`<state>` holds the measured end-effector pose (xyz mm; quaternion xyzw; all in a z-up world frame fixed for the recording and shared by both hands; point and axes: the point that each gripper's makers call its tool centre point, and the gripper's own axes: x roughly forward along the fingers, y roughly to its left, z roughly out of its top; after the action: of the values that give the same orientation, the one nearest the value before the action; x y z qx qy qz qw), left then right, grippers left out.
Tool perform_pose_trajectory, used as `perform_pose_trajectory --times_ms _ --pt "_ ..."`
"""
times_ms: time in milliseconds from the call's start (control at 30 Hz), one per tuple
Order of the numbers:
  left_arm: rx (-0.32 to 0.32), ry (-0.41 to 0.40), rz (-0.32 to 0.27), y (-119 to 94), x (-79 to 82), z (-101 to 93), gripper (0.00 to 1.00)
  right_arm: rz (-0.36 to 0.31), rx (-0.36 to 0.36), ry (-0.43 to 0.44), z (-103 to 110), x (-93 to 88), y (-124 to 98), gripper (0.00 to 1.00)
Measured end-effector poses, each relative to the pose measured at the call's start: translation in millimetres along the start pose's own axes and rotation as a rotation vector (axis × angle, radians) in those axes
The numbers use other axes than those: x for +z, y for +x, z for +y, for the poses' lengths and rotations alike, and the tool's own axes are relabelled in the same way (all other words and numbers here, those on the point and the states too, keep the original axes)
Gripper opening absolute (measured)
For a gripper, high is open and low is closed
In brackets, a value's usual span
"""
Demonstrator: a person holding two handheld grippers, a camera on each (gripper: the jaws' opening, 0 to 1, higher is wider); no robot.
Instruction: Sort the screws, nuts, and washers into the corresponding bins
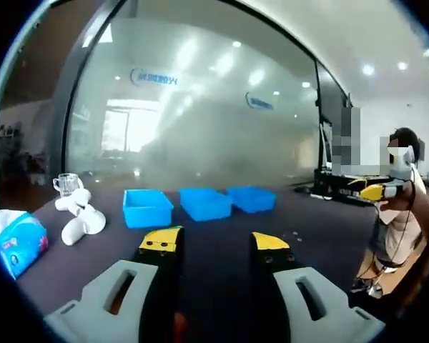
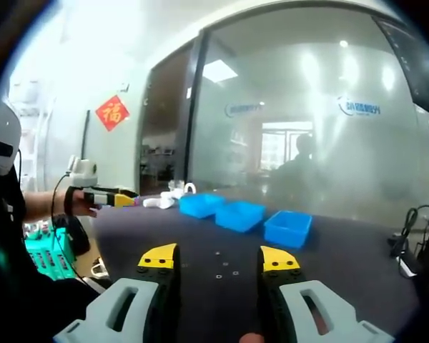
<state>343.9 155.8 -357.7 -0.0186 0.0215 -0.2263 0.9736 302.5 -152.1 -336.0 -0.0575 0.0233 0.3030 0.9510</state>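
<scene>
Tissues (image 1: 18,243) and glass (image 1: 66,184) flank three blue bins (image 1: 147,207); both grippers' jaws spread, empty.

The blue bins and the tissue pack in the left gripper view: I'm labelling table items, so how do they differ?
The three blue bins are rigid, open-topped trays in plain blue; the tissue pack is a soft, closed packet with white and pink print. The bins stand in a row at the middle of the dark table; the tissue pack lies alone at its left edge. Both are blue and rest on the table.
</scene>
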Motion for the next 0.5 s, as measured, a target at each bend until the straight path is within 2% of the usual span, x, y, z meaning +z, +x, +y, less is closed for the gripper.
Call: perform_pose_trajectory --times_ms 300,500 --pt "-0.089 0.019 0.015 -7 8.4 -15.3 0.40 0.008 0.004 0.005 -3 -7.6 -8 0.39" --pt "-0.197 0.041 0.059 -7 7.9 -34.5 0.41 0.021 0.020 -0.005 1 -13.1 -11 0.40"
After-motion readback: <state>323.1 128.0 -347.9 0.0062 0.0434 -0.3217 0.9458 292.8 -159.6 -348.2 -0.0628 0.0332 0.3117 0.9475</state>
